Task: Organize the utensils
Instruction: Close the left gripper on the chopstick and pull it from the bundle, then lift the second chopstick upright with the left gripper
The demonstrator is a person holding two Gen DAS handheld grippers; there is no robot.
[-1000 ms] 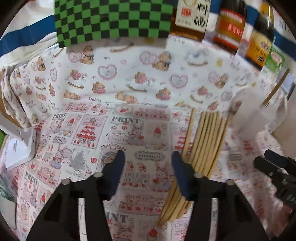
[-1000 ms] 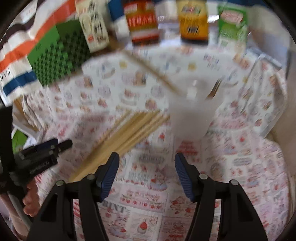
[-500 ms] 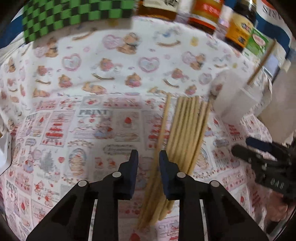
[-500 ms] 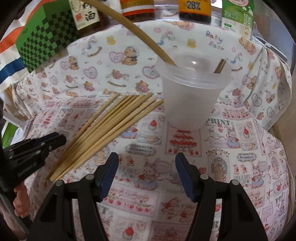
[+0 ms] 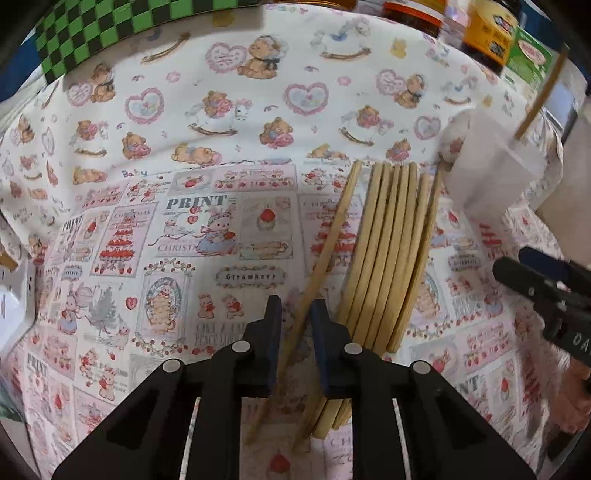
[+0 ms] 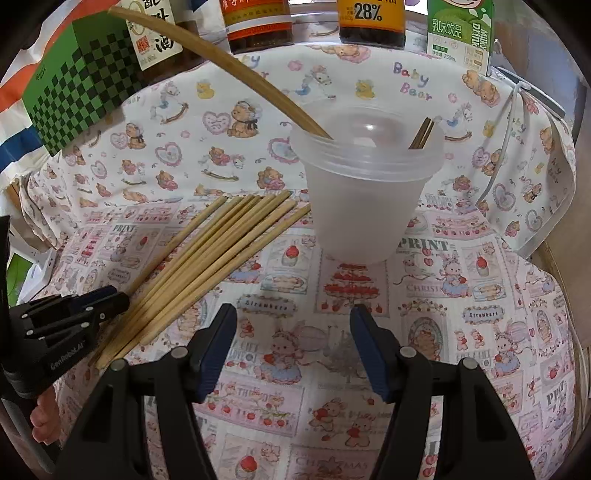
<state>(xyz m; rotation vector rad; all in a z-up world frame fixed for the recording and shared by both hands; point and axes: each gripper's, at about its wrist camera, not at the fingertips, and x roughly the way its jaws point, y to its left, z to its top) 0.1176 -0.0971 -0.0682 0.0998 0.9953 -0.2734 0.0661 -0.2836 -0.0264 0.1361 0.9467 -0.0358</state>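
Observation:
A row of several wooden chopsticks (image 5: 388,251) lies on the patterned cloth, and one single chopstick (image 5: 334,229) lies apart on its left. My left gripper (image 5: 296,308) is low over that single chopstick. Its jaws are closing with the stick between them, and a small gap still shows on each side. In the right wrist view the same chopsticks (image 6: 207,266) lie left of a translucent plastic cup (image 6: 365,199) with a few chopsticks (image 6: 423,134) standing in it. My right gripper (image 6: 293,314) hovers open in front of the cup with nothing between its fingers.
Sauce bottles (image 6: 258,22), a green milk carton (image 6: 458,33) and a green checkered box (image 6: 74,81) line the back. A white power strip (image 5: 11,295) sits at the left edge. The cloth hangs over the table's right edge (image 6: 554,236).
My left gripper moved right and down onto the single chopstick, and its jaws narrowed from wide apart to nearly shut around it. The right gripper's view settled on the cup; its jaws stayed as they were.

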